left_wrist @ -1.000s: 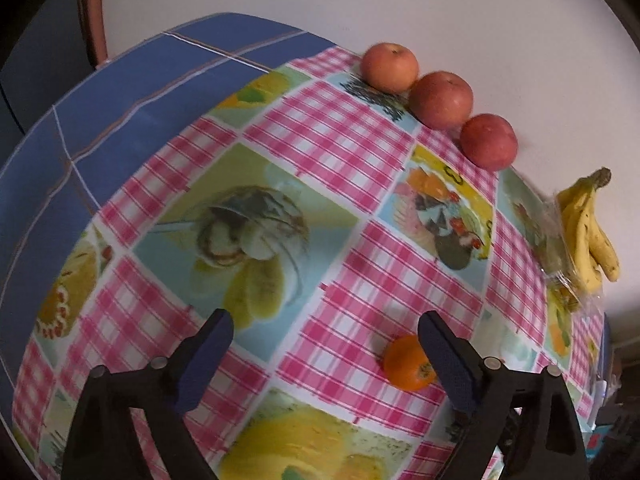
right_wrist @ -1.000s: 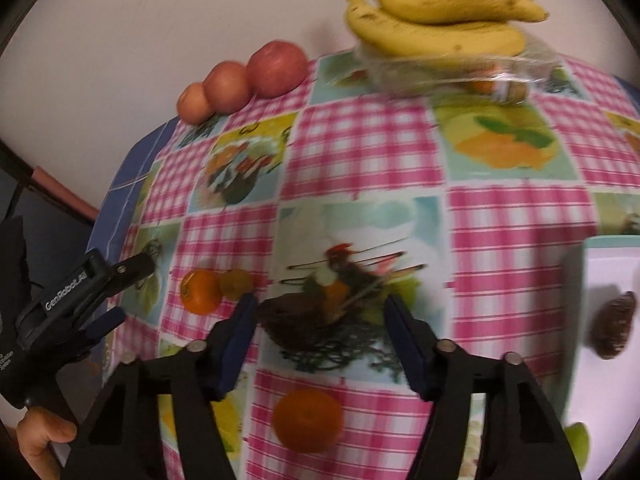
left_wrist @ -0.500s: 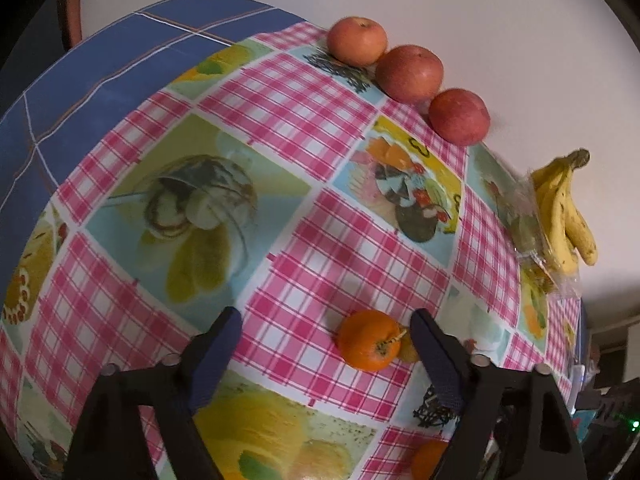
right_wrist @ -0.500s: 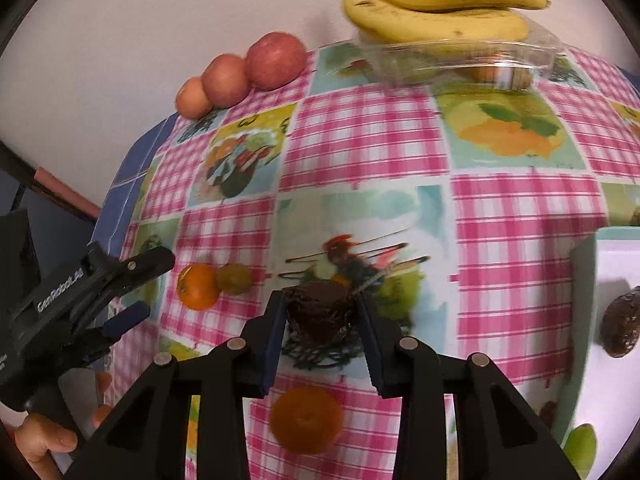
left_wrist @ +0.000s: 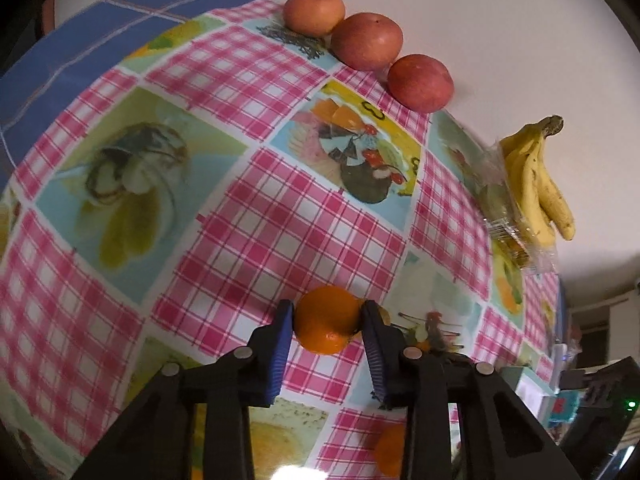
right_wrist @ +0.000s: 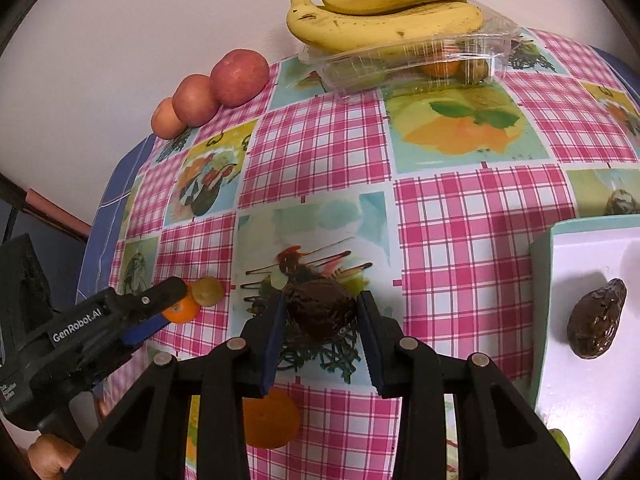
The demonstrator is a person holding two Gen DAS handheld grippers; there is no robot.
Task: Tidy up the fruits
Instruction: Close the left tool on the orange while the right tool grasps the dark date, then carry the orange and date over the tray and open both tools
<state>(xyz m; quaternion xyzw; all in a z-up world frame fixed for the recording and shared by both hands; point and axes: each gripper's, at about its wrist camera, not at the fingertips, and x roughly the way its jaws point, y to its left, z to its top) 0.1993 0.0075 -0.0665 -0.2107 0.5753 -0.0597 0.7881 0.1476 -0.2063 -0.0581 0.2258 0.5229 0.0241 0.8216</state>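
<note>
Your left tongs (left_wrist: pixel 328 326) were closing on the tangerine (left_wrist: pixel 326 318), your right tongs (right_wrist: pixel 322 316) pinched the avocado (right_wrist: pixel 320 308); squeezing harder risked bruising either.

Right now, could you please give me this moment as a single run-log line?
left gripper: closing on orange | right gripper: shut on dark avocado | both fruits on the tablecloth | apples, bananas: untouched

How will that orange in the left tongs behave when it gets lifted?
The orange is round and smooth, so it could roll if it slips. The left tongs are closing across its widest part, probably a steady hold. It looks firm, unlikely to squash.
</note>
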